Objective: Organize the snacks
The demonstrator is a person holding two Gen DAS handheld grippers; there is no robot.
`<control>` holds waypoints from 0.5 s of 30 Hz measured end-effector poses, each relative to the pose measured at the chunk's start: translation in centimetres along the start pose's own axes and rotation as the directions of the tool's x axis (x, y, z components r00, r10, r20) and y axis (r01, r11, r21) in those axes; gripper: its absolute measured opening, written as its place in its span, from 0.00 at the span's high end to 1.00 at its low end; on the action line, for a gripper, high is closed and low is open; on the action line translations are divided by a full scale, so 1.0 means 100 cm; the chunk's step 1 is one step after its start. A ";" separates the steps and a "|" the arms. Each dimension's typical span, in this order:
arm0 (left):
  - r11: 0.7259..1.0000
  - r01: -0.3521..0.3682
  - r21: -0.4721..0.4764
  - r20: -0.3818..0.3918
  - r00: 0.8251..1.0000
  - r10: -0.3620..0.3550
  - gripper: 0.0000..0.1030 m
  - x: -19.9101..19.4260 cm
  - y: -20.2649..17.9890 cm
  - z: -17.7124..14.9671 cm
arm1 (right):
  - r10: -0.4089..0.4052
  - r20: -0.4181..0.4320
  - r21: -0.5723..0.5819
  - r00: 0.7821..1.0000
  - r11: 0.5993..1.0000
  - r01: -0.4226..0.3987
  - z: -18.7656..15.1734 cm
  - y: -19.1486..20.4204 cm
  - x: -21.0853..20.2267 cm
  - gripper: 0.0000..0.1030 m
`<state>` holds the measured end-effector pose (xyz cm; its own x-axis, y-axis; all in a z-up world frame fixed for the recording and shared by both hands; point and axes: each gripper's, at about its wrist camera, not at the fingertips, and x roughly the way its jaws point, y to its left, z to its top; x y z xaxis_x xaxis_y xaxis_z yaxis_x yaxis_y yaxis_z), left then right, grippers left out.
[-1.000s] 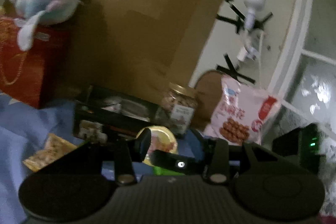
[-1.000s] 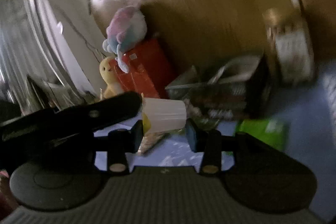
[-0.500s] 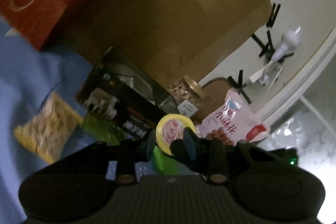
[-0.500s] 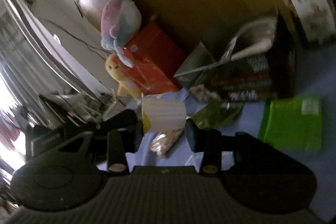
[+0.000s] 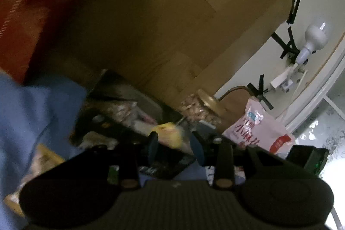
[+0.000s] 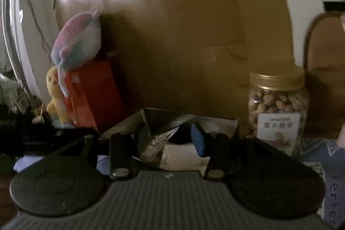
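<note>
A small white cup (image 6: 183, 156) lies on its side among foil packets in the open black box (image 6: 215, 122). My right gripper (image 6: 172, 139) hangs just over it, jaws opening. The blue right pad (image 6: 198, 141) overlaps the cup's top edge, and the cup sits lower than the pads, loose. In the left wrist view, the cup's yellow lid (image 5: 168, 135) shows blurred in the gap of my left gripper (image 5: 175, 144), beyond the fingertips and over the black box (image 5: 120, 122). The left jaws are opening with nothing pressed between them.
A gold-lidded jar of nuts (image 6: 278, 100) stands right of the box, with a pink snack bag (image 5: 254, 133) beyond it. A big cardboard box (image 5: 172, 25) rises behind. A red box (image 6: 92, 96) carrying a plush toy (image 6: 77, 40) stands left. A yellow snack packet (image 5: 43, 161) lies on the blue cloth (image 5: 28, 111).
The white cup has left the right jaws and now lies lower, inside the black box. Both views have rolled and closed in on the box. The left jaws have spread a little.
</note>
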<state>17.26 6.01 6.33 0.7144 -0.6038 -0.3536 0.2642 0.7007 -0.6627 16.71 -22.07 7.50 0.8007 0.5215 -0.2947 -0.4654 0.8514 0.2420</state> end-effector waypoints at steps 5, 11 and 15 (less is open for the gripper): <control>0.998 -0.067 -0.009 0.004 0.998 0.067 0.67 -0.049 0.019 -0.031 | 0.036 -0.013 0.051 0.999 0.998 -0.035 -0.014 -0.003 -0.036 0.53; 0.990 -0.141 0.021 0.031 0.990 0.140 0.67 -0.118 0.031 -0.086 | -0.043 -0.086 0.041 0.995 0.998 0.046 -0.048 -0.004 -0.078 0.55; 0.981 -0.190 0.049 0.021 0.982 0.189 0.67 -0.137 0.031 -0.110 | -0.066 -0.188 0.212 0.980 0.972 0.106 -0.070 -0.027 -0.082 0.56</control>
<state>1.13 12.31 1.84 0.7649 -0.4525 -0.4585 0.1556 0.8205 -0.5501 8.76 -28.21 2.75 0.7445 0.4659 -0.4782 -0.2878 0.8703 0.3997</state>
